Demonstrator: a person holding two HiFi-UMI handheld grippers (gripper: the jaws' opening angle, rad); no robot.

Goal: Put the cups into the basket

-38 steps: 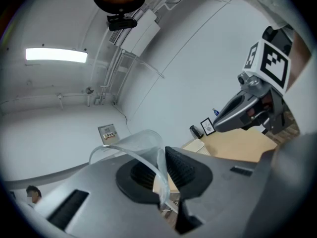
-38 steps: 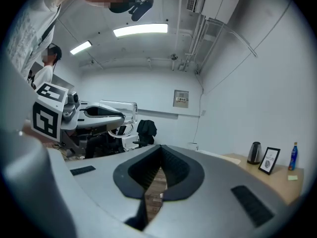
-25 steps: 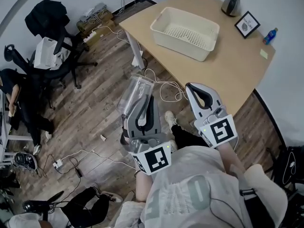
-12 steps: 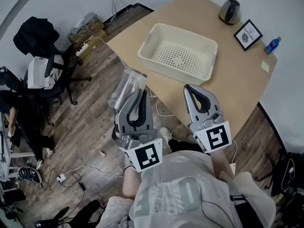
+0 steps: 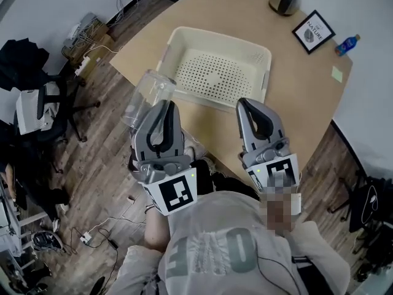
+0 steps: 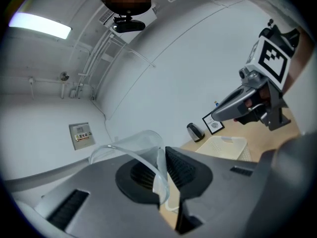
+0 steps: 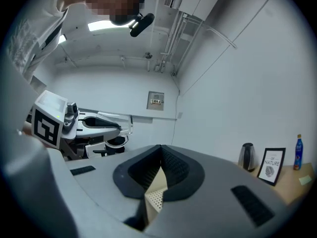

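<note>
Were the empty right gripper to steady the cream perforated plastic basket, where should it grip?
Probably the near long wall's rim of the cream perforated plastic basket, from the person's side, one jaw inside and one outside: it is open-topped and thin-walled, and that edge lies nearest the right gripper, which is shut.

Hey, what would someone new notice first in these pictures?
A clear plastic cup is clamped by its wall in the left gripper, at the near edge of the wooden table. Just beyond sits an empty cream basket. The right gripper hovers alongside, jaws together on nothing.
</note>
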